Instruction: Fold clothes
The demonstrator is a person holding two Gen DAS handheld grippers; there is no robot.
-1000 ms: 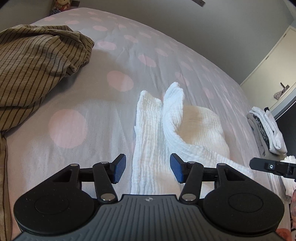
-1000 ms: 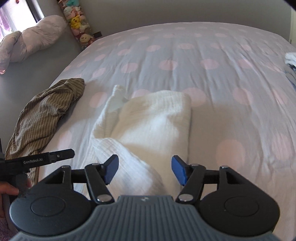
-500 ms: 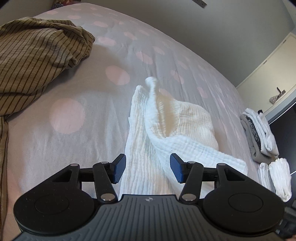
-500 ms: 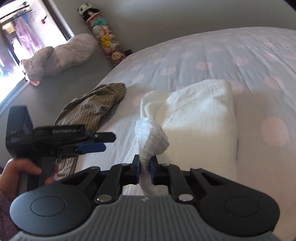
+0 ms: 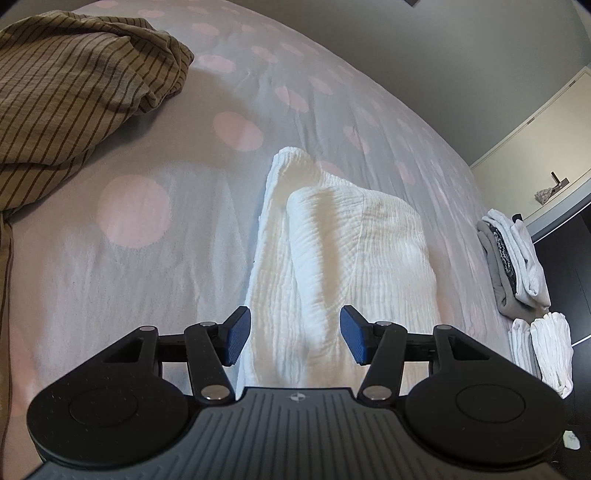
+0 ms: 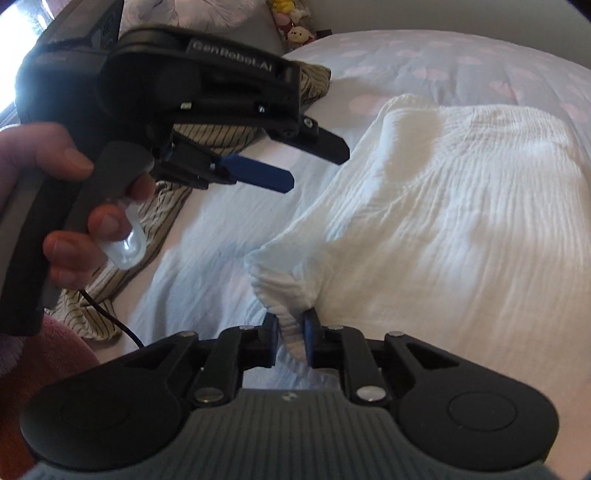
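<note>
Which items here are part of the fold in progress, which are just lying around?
In the job:
- white crinkled cotton garment
- right gripper, pinching its corner
- left gripper, open

Lying about:
- olive striped garment
- folded grey and white stack
- plush toys
- pink-dotted bedspread

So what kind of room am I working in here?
Most likely a bedroom: the clothes lie on a bed with a pink-dotted cover, folded laundry is stacked at its edge, and plush toys sit by the wall.
</note>
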